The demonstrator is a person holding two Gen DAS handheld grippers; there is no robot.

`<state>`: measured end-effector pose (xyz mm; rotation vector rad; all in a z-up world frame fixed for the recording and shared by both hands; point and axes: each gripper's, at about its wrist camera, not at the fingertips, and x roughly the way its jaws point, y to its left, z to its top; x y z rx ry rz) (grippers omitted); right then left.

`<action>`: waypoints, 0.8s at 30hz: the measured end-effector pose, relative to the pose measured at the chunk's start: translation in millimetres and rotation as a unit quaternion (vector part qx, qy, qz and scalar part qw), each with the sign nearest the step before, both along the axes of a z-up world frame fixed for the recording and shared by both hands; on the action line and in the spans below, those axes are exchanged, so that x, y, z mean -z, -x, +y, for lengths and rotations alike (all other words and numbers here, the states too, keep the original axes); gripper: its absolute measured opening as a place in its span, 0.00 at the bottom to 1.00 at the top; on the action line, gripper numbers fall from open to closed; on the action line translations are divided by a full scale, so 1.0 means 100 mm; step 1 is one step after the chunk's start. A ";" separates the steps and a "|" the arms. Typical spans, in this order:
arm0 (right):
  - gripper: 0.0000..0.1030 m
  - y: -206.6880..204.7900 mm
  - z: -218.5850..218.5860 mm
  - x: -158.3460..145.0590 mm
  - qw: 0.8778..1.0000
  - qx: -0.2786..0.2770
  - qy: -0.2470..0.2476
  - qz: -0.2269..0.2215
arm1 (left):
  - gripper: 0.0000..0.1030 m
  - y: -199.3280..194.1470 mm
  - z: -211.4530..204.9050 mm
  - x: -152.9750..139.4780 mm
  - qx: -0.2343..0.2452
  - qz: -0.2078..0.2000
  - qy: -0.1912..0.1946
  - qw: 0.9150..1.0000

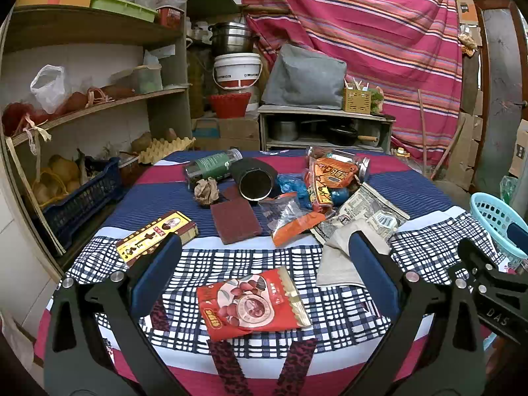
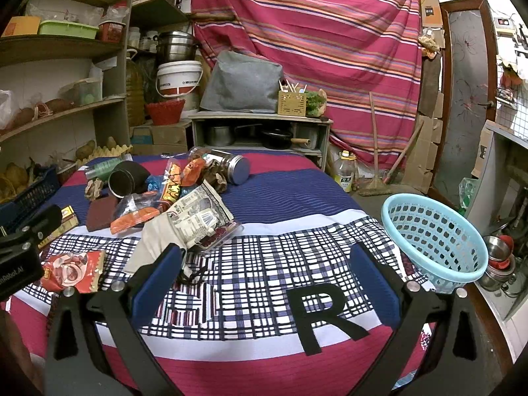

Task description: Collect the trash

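Observation:
A red snack packet [image 1: 252, 302] lies on the checked tablecloth just ahead of my left gripper [image 1: 264, 264], which is open and empty above it. Farther back lie a crumpled paper ball [image 1: 206, 190], a dark red pad [image 1: 235, 220], an orange wrapper [image 1: 295, 226], newspaper [image 1: 366, 209], a beige cloth [image 1: 343, 257] and a yellow box [image 1: 156, 236]. My right gripper [image 2: 265, 265] is open and empty over the cloth, with the light blue basket [image 2: 435, 237] at the table's right edge. The red packet [image 2: 72, 272] shows at the left in the right wrist view.
A black cylinder [image 1: 254, 178], a green-labelled jar [image 1: 211, 165] and a steel-lidded jar [image 2: 227, 166] lie at the table's far side. Shelves [image 1: 92, 105] with a blue crate [image 1: 82, 194] stand on the left. A striped curtain [image 2: 313, 49] hangs behind a low cabinet [image 2: 260, 132].

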<state>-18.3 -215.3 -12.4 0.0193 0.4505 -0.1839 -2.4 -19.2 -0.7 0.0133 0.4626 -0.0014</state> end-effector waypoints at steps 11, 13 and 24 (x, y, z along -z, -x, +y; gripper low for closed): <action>0.96 0.00 0.00 0.00 1.000 0.000 0.001 0.000 | 0.95 0.00 0.00 0.00 -0.001 0.000 -0.001 1.000; 0.96 0.00 0.00 0.00 1.000 0.001 0.000 0.000 | 0.95 0.00 0.00 0.00 -0.001 -0.001 -0.001 1.000; 0.96 0.00 0.00 -0.01 1.000 0.000 0.000 0.000 | 0.95 0.03 -0.03 -0.04 0.002 -0.005 -0.008 1.000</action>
